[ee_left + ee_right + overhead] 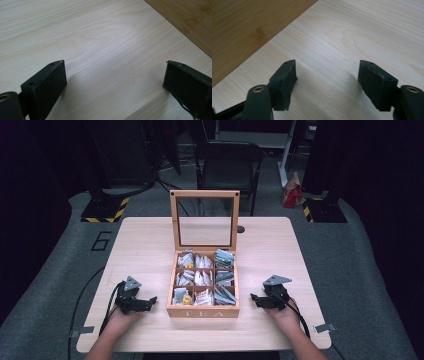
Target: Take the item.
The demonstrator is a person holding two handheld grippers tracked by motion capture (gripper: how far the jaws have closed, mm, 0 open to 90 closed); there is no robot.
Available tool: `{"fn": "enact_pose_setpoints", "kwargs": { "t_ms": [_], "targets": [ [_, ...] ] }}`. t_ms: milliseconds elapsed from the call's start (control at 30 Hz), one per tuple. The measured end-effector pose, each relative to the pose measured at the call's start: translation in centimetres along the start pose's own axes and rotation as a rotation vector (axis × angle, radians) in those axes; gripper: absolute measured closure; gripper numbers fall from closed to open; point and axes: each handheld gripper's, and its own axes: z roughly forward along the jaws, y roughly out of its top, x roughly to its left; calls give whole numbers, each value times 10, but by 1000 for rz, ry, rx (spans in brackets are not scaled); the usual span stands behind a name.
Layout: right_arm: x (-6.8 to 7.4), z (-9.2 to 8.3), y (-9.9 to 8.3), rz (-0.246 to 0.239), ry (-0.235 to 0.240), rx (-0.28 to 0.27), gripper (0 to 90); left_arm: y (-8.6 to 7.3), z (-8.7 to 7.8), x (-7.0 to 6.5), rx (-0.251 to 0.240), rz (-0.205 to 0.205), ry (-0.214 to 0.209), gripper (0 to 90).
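Your left gripper [150, 301] and right gripper [254, 299] rest on the table [145, 240] either side of the tea box [203, 311], jaws spread, nothing between them. The tea bags [200, 279] inside look light, soft and crushable; pinch one by its top edge. Mind the upright lid [204, 220]; both flanks are free

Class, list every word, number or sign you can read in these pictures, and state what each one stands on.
"TEA": on the front wall of the wooden tea box.
"6": painted on the grey floor left of the table.
Printing on the tea bags in the compartments: too small and blurred to read.
Red bag on the floor behind the table: any print is too blurred to read.
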Motion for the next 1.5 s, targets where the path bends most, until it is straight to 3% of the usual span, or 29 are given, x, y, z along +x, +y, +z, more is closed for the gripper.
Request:
{"fn": "enact_pose_setpoints", "kwargs": {
  "t_ms": [67,300,467,767,1233,1500],
  "targets": [
    [2,-2,2,-34,-7,11,338,0,0,0,1,2,-3,43],
    [6,-13,7,-44,32,3,374,0,0,1,4,3,-7,42],
    [4,-18,10,-1,50,-18,367,0,0,1,6,4,-10,42],
    [0,-35,17,13,81,-75,386,0,0,1,2,3,-6,42],
    [0,-46,25,31,113,-106,369,0,0,0,1,3,-5,42],
    [2,-50,33,45,128,-103,316,0,0,1,6,4,-9,42]
  ]
}}
